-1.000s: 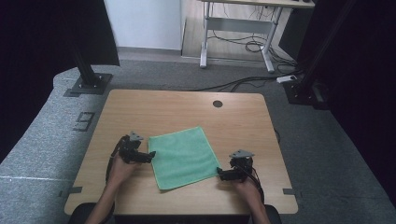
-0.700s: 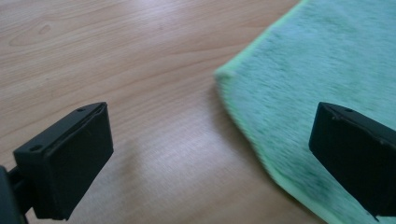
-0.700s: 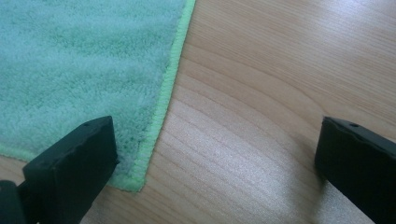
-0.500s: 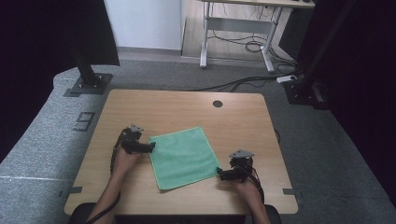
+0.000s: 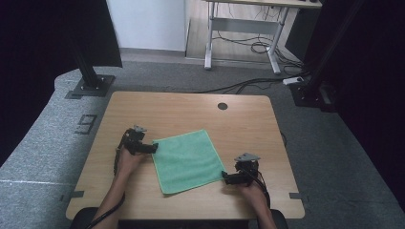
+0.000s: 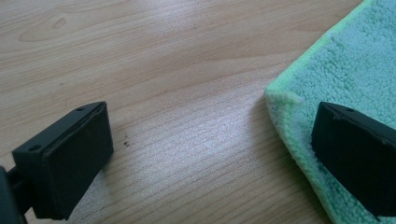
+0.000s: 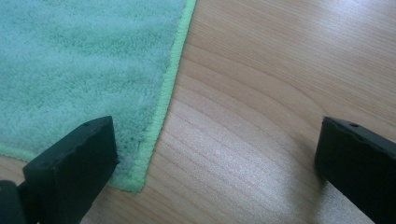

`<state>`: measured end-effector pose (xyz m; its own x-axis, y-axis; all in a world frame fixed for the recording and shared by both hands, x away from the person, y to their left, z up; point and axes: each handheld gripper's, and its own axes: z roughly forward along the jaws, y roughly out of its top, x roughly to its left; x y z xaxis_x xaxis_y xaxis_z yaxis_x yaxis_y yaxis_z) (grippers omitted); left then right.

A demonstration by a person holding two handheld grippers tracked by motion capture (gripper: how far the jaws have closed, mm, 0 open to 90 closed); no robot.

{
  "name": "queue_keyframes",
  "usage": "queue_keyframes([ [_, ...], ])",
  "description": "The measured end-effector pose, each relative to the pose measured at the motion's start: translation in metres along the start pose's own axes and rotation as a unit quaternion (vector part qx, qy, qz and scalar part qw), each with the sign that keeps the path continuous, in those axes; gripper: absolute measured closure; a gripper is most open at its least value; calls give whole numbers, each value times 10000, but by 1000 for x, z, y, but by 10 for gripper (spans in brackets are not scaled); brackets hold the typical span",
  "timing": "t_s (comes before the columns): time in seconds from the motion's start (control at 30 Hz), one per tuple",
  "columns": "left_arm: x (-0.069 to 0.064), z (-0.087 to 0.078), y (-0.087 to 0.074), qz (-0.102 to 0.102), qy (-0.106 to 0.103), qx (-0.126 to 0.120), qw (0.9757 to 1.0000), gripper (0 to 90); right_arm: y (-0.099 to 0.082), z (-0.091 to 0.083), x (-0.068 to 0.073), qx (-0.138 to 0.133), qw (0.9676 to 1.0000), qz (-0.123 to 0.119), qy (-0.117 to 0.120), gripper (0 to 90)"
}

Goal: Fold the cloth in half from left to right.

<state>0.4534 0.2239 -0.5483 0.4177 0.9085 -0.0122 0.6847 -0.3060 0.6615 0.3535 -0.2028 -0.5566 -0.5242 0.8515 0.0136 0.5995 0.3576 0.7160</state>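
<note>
A green microfibre cloth [image 5: 186,160] lies flat and slightly turned on the wooden table [image 5: 191,109]. My left gripper [image 5: 154,147] rests at the cloth's left corner. In the left gripper view it [image 6: 210,116] is open wide; one jaw is over bare wood, the other over the cloth [image 6: 355,60], with the corner between them. My right gripper [image 5: 225,177] sits at the cloth's right near corner. It [image 7: 215,126] is also open, with one jaw above the cloth's [image 7: 84,56] hemmed corner and the other above wood. Neither holds anything.
A round cable hole [image 5: 222,106] is near the table's far edge. Black stand bases [image 5: 90,86] sit on the grey floor at the far left and far right [image 5: 310,93]. A desk frame with cables [image 5: 243,43] stands beyond.
My left gripper has slid a little away from the person along the cloth's left side to its corner. The right gripper and the cloth have stayed put.
</note>
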Motion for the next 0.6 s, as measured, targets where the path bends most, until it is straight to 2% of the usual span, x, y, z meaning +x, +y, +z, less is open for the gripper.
queue_keyframes([
  [0.4, 0, 0, 0, -15, 16, -2, 10000, 0, 3, -1, 1, 66, 10000, -50, 46, 0],
  [0.6, 0, 0, 0, -19, 18, -3, 10000, 0, 8, -6, 5, -7, 9998, -114, 165, 2],
])
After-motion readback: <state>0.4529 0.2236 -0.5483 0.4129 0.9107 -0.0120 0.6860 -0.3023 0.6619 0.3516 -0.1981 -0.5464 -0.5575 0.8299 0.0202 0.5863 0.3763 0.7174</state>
